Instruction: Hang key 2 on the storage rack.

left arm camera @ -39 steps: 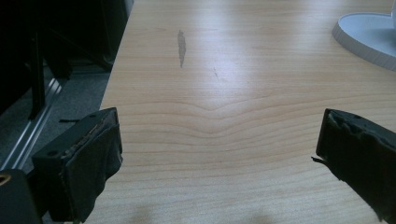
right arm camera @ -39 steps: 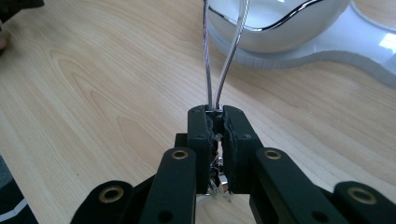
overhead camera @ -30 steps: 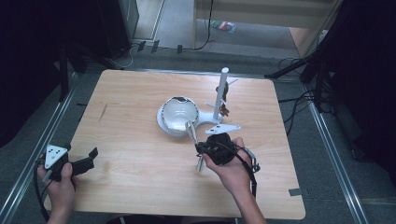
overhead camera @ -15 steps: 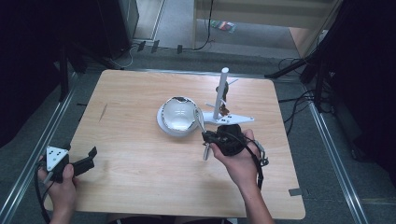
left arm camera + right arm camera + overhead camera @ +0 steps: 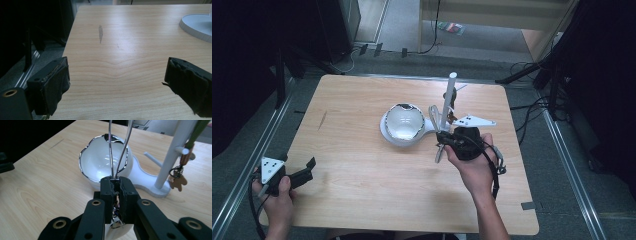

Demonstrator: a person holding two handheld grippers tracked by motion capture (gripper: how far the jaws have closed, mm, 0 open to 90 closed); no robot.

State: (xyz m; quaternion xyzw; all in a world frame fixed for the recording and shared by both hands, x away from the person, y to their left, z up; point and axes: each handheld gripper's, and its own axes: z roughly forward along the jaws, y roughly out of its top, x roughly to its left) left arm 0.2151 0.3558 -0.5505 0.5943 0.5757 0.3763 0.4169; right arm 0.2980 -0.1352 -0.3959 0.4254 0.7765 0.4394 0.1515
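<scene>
we see a light wooden table (image 5: 362,190) with a white stand (image 5: 432,127) near its middle: a flat base carrying a white bowl with a shiny silver rim (image 5: 403,121) on the left and an upright white post (image 5: 447,97) on the right. in the right gripper view a small brown bear-shaped charm (image 5: 178,182) hangs from a peg on that post, just above the base. the right gripper (image 5: 441,140) is held by the person's right hand (image 5: 474,167) just near and right of the bowl, and its jaws are pressed together on a thin metal wire loop (image 5: 119,147), pinching its lower end; in the right gripper view the two wire strands rise from between the jaws and pass in front of the bowl's opening, and a bit of metal pokes out below the jaws. in the high view the loop stands beside the post, its top close to the bowl's right edge. the left gripper (image 5: 304,170) sits at the near left edge of the table, held in the left hand (image 5: 277,197), well apart from the stand. its jaws are spread wide with nothing between them, and in the left gripper view (image 5: 117,82) they frame bare wood, with a grey smudge (image 5: 100,33) farther off and the edge of the white base at far right.
</scene>
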